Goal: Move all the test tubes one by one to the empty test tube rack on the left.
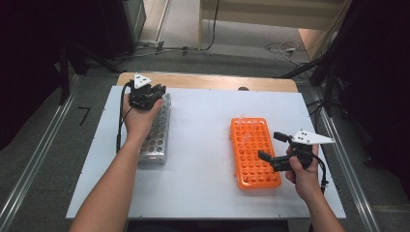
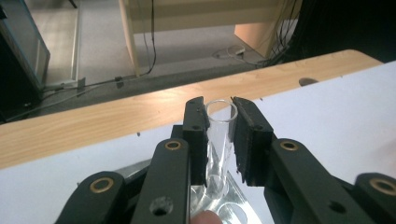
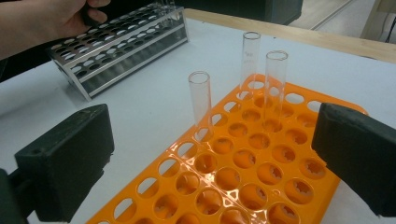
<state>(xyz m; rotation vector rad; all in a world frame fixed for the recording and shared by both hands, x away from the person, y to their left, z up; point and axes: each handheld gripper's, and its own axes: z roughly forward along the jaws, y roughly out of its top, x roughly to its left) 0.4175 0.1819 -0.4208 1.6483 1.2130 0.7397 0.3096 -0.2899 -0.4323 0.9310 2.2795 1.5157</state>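
Glass test tube (image 2: 219, 135) is clamped in left tool (image 2: 218, 140), entering metal rack (image 1: 157, 130); three tubes remain in orange rack (image 3: 243, 172); right tool (image 3: 224, 163) gapes empty.

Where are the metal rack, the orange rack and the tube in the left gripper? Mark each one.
metal rack (image 1: 155, 140): high view, its near end of holes.
orange rack (image 1: 255, 154): high view, middle of its top.
glass tube (image 2: 219, 128): left gripper view, upper wall between the jaws.

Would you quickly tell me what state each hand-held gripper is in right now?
Left hand-held gripper: shut on a clear test tube over the metal rack.
Right hand-held gripper: open, empty, above the orange rack.
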